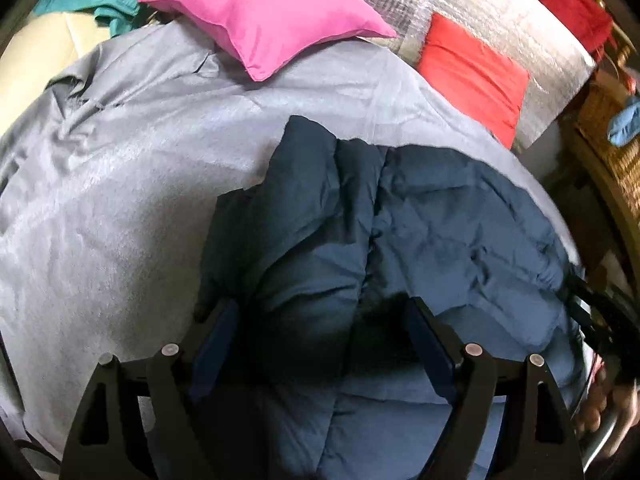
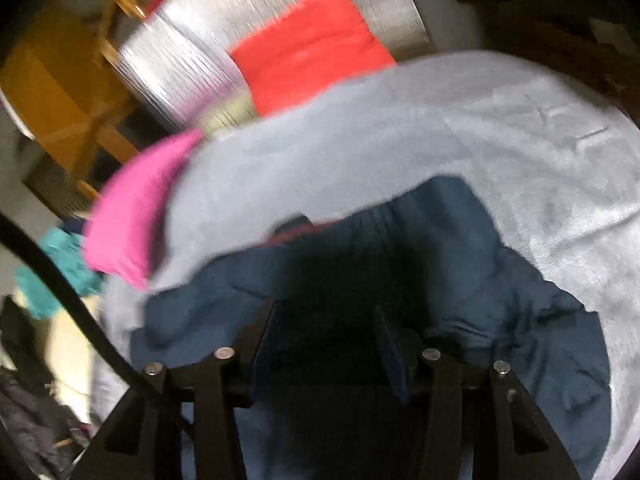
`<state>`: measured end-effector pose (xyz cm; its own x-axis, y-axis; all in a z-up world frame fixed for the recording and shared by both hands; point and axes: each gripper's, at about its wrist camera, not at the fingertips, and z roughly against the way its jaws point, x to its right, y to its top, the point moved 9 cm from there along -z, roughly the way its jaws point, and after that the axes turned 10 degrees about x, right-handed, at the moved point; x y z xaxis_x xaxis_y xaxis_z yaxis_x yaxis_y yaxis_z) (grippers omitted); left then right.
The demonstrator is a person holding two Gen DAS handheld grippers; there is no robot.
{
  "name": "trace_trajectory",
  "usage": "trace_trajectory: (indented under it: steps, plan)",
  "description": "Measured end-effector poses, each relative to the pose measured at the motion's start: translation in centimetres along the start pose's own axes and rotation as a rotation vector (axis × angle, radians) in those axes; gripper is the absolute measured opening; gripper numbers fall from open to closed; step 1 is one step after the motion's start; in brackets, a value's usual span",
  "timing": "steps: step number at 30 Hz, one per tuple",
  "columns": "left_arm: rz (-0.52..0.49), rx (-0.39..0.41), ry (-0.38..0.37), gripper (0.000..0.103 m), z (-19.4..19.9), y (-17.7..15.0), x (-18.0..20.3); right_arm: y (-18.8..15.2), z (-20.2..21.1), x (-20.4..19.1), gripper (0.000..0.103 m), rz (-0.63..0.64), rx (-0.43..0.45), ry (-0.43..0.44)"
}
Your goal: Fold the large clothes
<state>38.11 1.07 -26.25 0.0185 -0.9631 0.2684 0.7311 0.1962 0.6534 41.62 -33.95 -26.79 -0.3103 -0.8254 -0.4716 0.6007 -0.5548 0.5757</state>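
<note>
Puffy navy quilted jacket [image 1: 400, 216] lying bunched on the grey bedspread [image 1: 120, 200], below the pink satin pillow [image 1: 264, 16]. Left gripper [image 1: 320, 320] jaws spread wide above the jacket; right gripper [image 2: 326, 320] jaws parted over it, pinching nothing.

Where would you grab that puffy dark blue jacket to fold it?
Probably the puffy blue jacket by its far edge, where it ends on the grey blanket. Coming from above, one finger could slip under that thinner, loose border; the middle looks too bulky.
</note>
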Motion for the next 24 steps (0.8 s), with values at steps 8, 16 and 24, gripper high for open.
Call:
trace_trajectory:
  steps: [8, 16, 24]
  plan:
    - [-0.028, -0.008, -0.026, 0.085, 0.6, 0.0, -0.1, 1.3, 1.1, -1.6, 0.066, -0.051, 0.033, 0.065]
    - [-0.025, 0.047, 0.046, 0.085, 1.9, 0.6, -2.5, -2.8, 0.4, -11.5, 0.063, 0.178, -0.031, 0.202]
    - [-0.040, -0.011, 0.053, 0.085, 0.7, -0.2, -2.3, -3.7, -1.3, -9.8, 0.064, 0.088, -0.048, 0.166]
